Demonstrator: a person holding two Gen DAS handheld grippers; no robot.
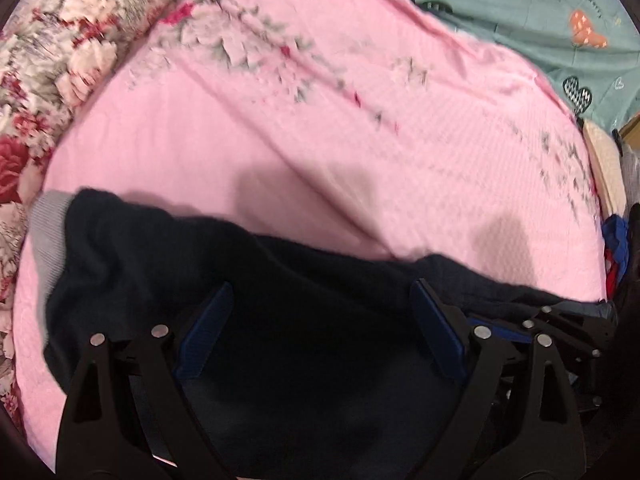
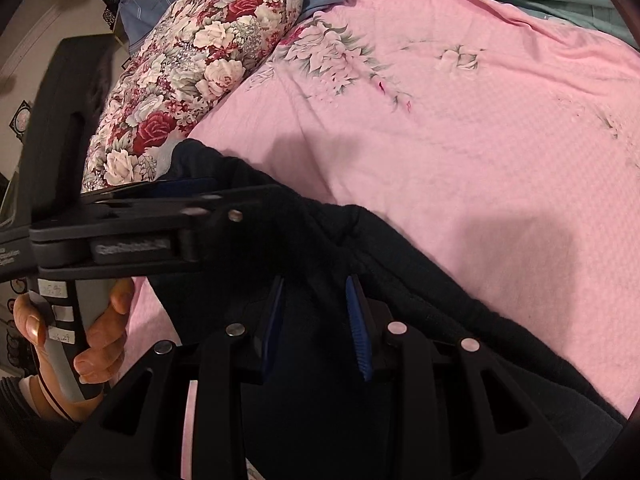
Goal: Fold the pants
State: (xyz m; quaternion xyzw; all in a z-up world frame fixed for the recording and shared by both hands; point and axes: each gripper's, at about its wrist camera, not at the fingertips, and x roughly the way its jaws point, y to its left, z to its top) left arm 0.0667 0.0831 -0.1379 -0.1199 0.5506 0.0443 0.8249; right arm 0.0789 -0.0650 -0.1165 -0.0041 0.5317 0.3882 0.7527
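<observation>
Over at the bed's left edge lies a floral pillow [image 2: 192,80], red and white roses, with a blue pillow [image 2: 168,4] behind it. The pink bedspread [image 1: 320,140] covers most of the bed [image 2: 460,128], a faded flower print near its head end. The pants [image 1: 280,300], dark navy, lie bunched along the near edge of the bed, a grey cuff [image 1: 48,232] showing at their left end beside the floral pillow.

The left gripper [image 1: 322,332] hangs just above the pants, its fingers [image 1: 208,332] spread wide with dark cloth below and nothing pinched. In the right wrist view a hand [image 2: 100,340] holds that gripper's handle at the left.

The right gripper [image 2: 316,328] sits further right on the pants; its fingers [image 2: 358,332] stand narrow with dark cloth in the gap, but whether they pinch it I cannot tell.

A teal sheet [image 1: 540,12] with hearts runs along the bed's far right edge.
</observation>
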